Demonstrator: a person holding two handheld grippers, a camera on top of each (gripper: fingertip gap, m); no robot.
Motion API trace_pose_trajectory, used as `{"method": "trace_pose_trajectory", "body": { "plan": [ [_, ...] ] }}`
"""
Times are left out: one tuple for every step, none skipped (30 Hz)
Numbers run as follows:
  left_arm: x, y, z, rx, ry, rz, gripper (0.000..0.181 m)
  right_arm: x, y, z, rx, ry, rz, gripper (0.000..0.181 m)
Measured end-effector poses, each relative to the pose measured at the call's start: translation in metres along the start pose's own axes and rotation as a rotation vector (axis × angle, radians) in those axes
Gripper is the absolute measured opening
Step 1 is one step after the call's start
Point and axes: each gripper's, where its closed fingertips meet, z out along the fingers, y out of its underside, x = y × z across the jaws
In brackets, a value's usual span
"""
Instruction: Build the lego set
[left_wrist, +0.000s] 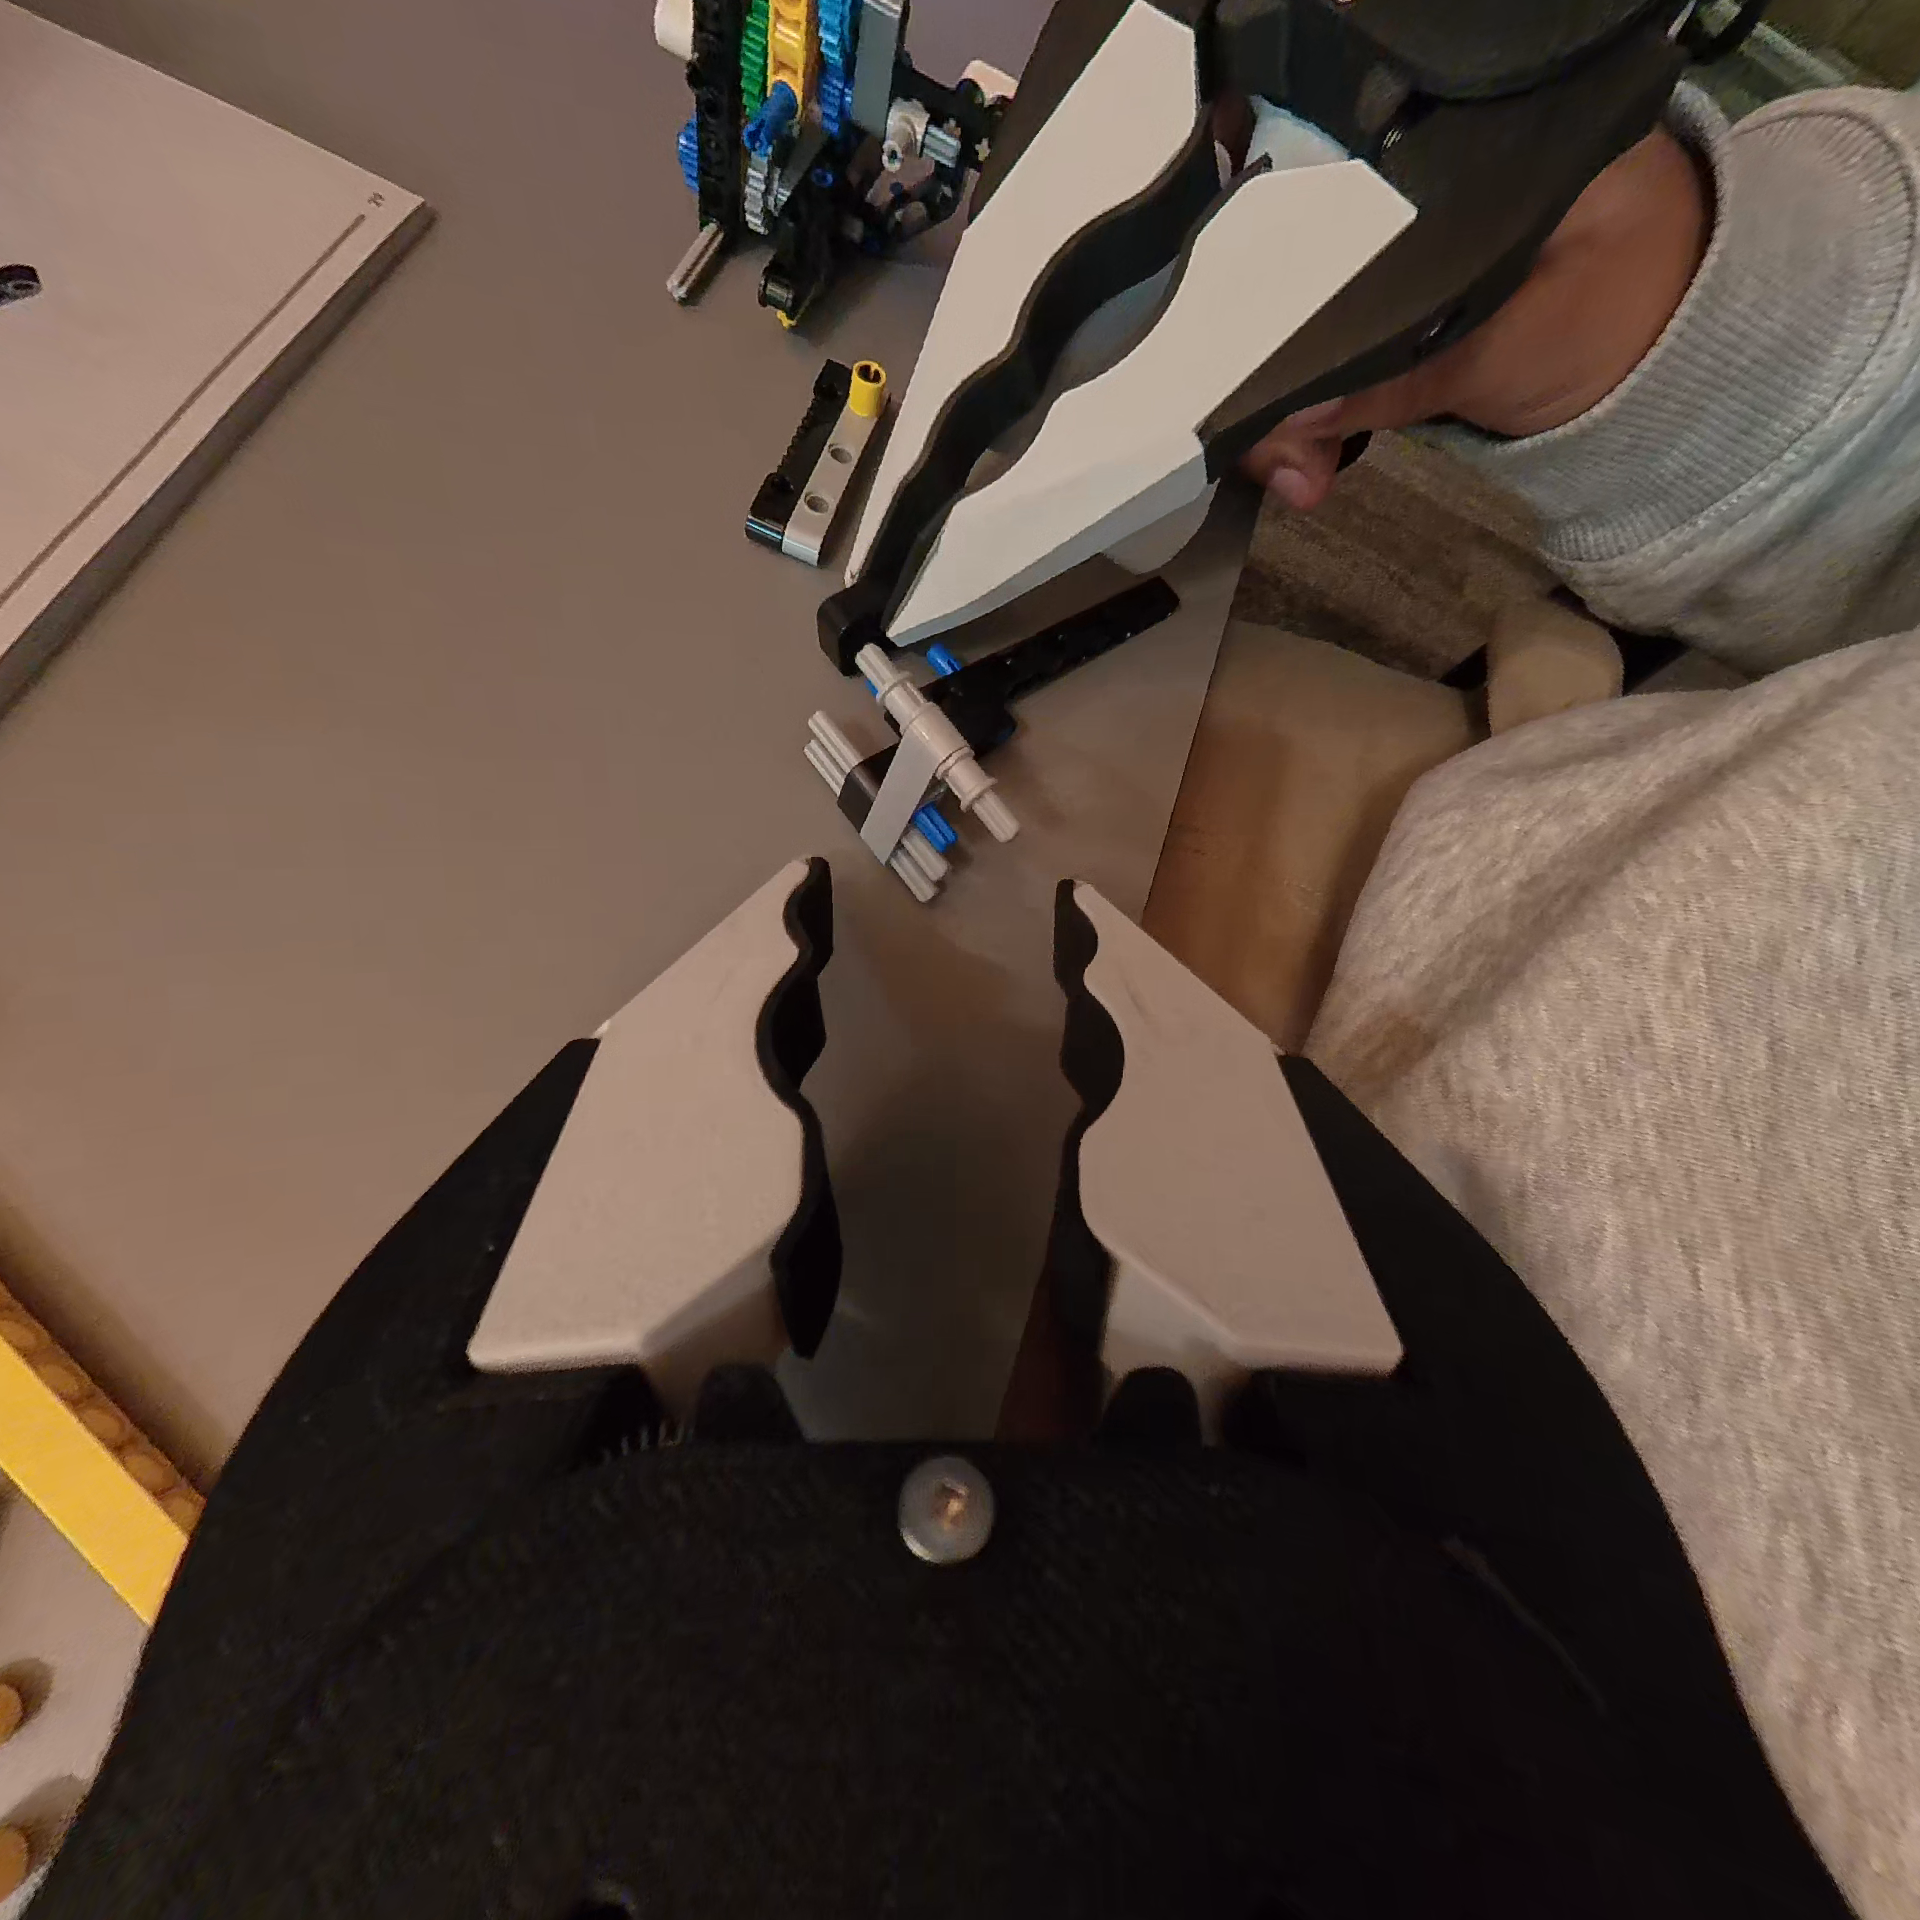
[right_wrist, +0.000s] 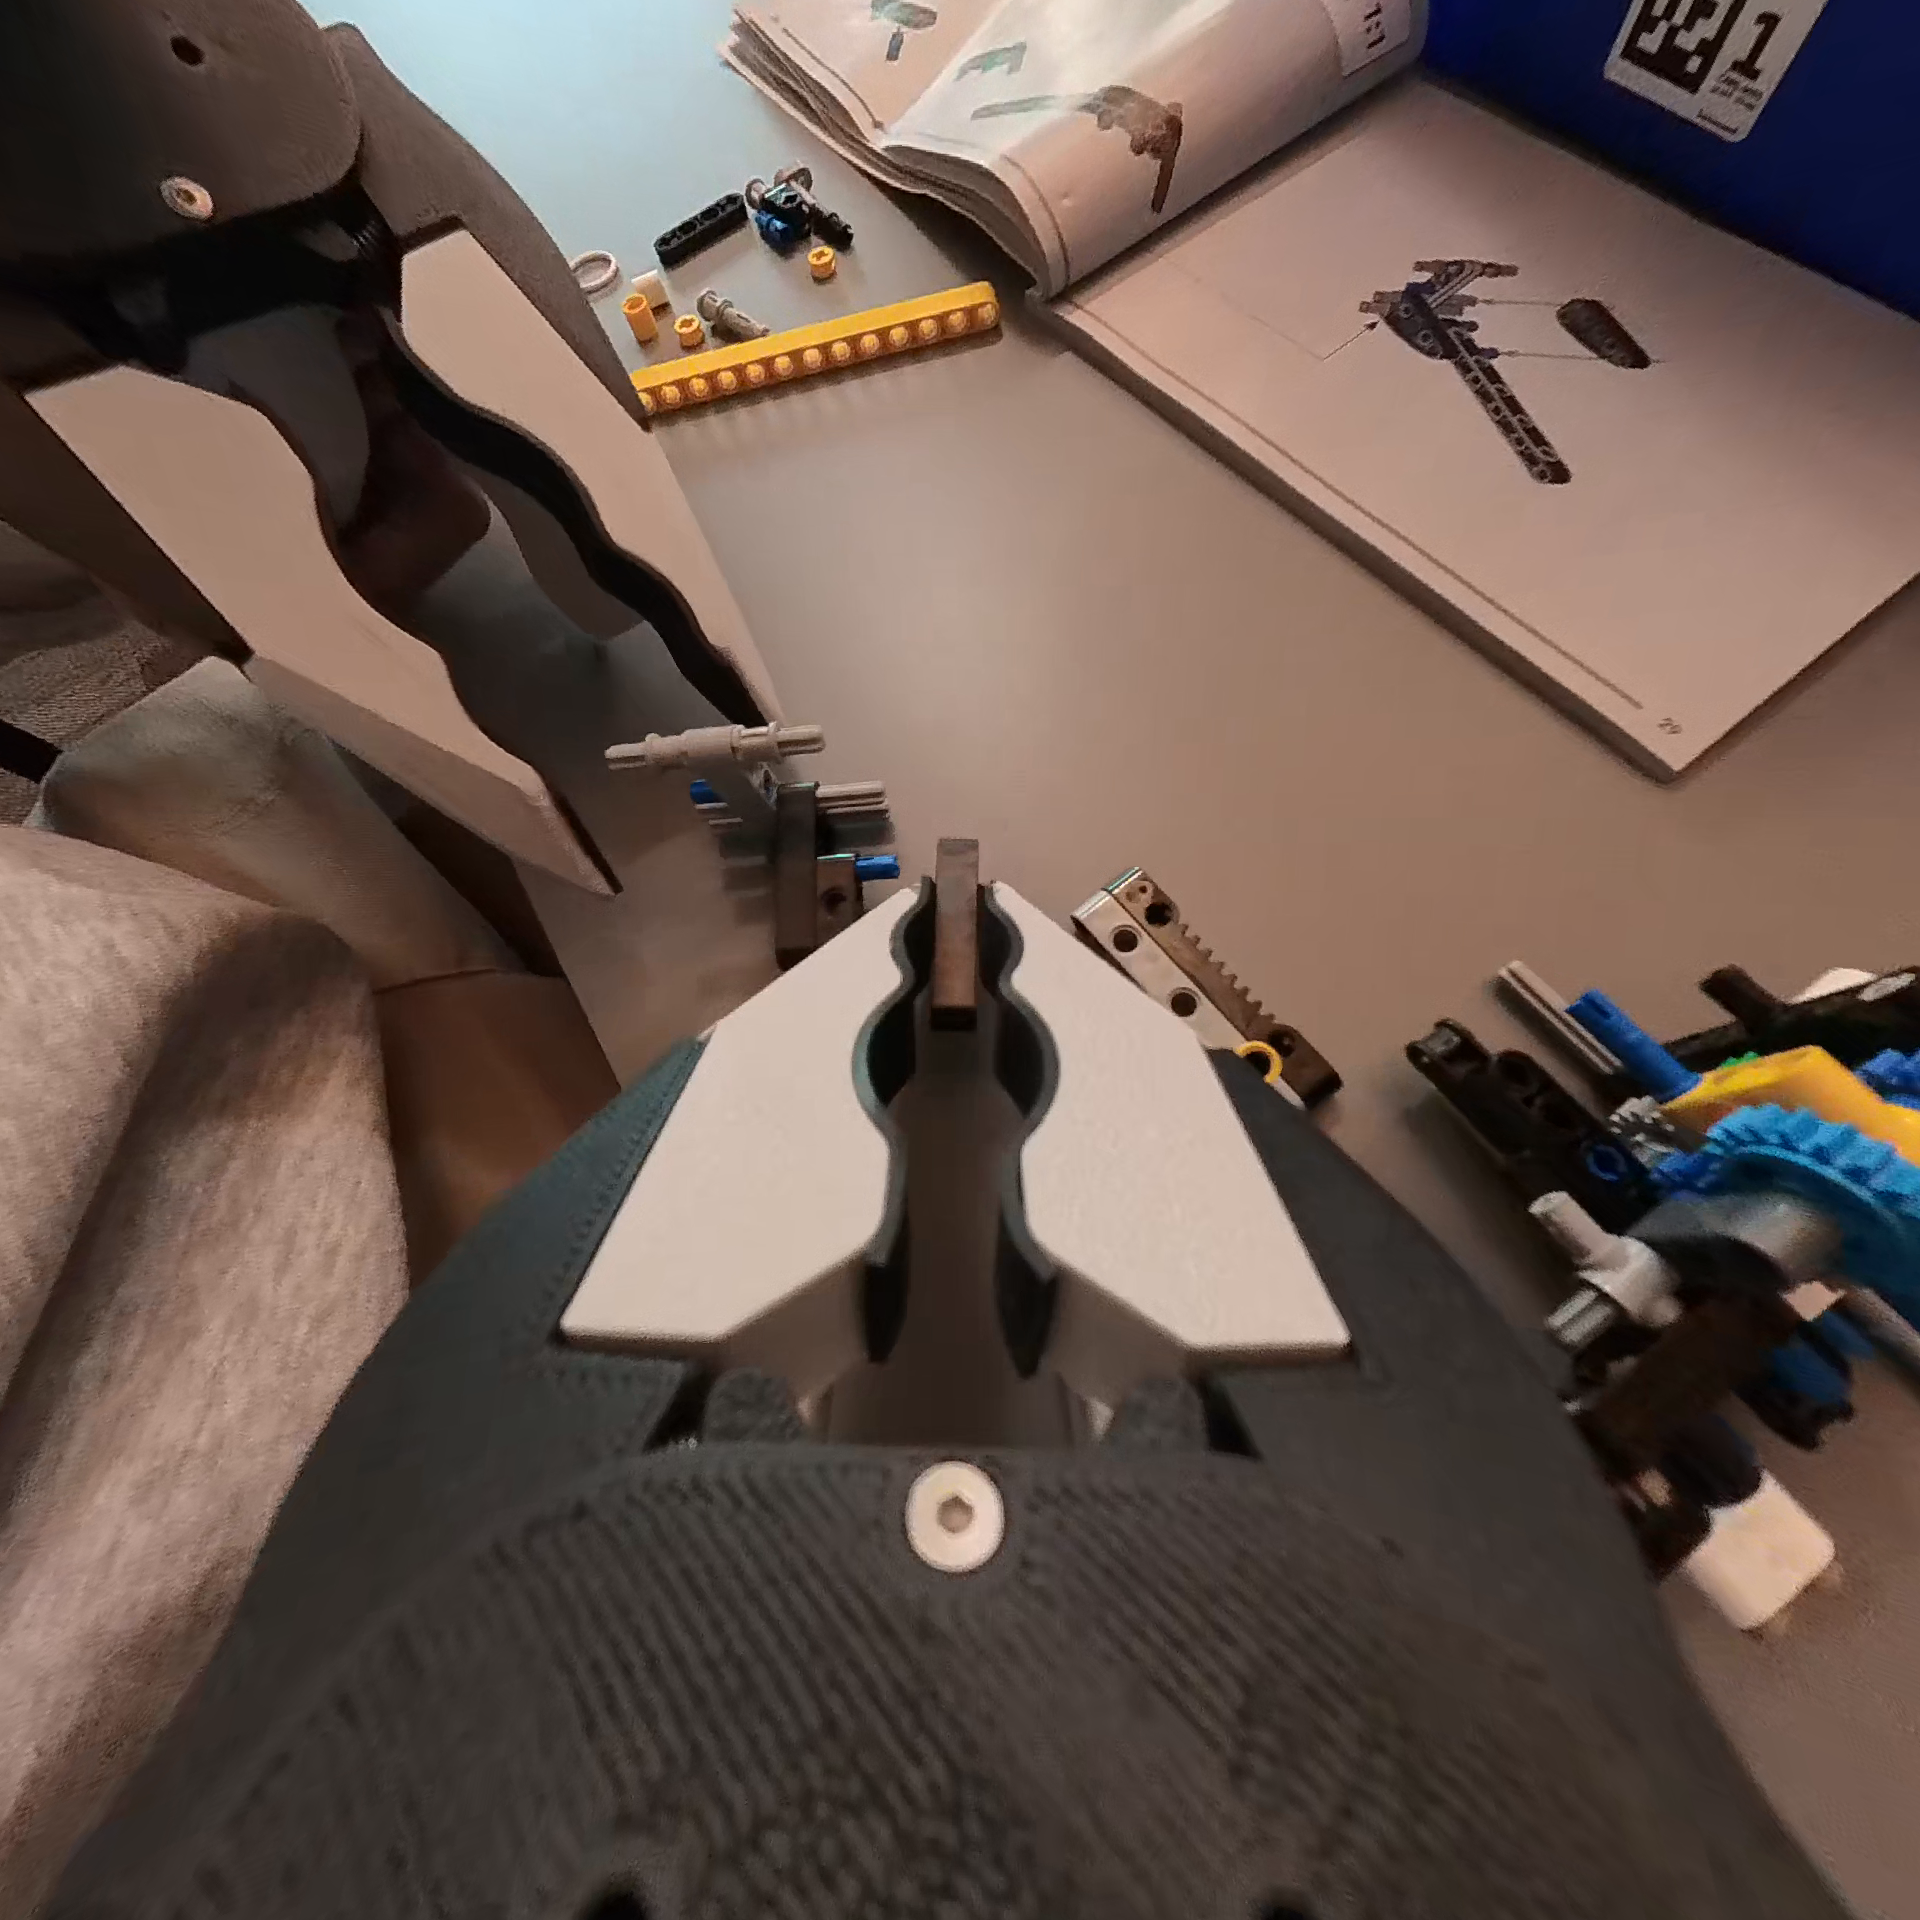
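Note:
A small sub-assembly (left_wrist: 904, 769) of a black beam, grey axles and blue pins lies near the table's front edge; it also shows in the right wrist view (right_wrist: 790, 831). My left gripper (left_wrist: 940, 894) is open and empty, just short of it, and shows in the right wrist view (right_wrist: 691, 805). My right gripper (right_wrist: 956, 904) is shut on a thin black piece (right_wrist: 956, 935), held edge-on. In the left wrist view the right gripper (left_wrist: 868, 623) has its tips down at the far end of the sub-assembly, with the black piece (left_wrist: 844, 621) beside a grey axle end.
A grey beam with a black gear rack and yellow bush (left_wrist: 821, 457) (right_wrist: 1195, 977) lies beyond. The main model (left_wrist: 821, 135) (right_wrist: 1714, 1195) stands farther off. An open instruction booklet (right_wrist: 1455, 416), a long yellow beam (right_wrist: 821, 353), loose parts (right_wrist: 748, 229), a blue box (right_wrist: 1870, 208). A person's grey sleeve (left_wrist: 1662, 1143). There is about 6 cm between the tips of the two grippers.

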Motion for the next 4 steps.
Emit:
{"method": "trace_pose_trajectory", "body": {
  "plan": [
    [-0.0004,0.0003,0.0004,-0.002,-0.005,0.001,0.040,-0.0003,0.0001,0.0000,0.000,-0.003,0.001,0.007],
    [-0.0006,0.0005,0.0007,-0.004,-0.008,0.001,0.039,-0.0004,0.0001,0.0000,0.000,-0.006,0.001,0.007],
    [-0.0009,0.0006,0.0008,-0.004,-0.011,0.001,0.039,-0.0008,0.0003,0.0000,-0.001,-0.008,0.001,0.007],
    [-0.0013,0.0004,0.0009,-0.003,-0.014,0.000,0.038,-0.0011,0.0005,0.0002,-0.003,-0.010,0.001,0.007]
  ]
}}
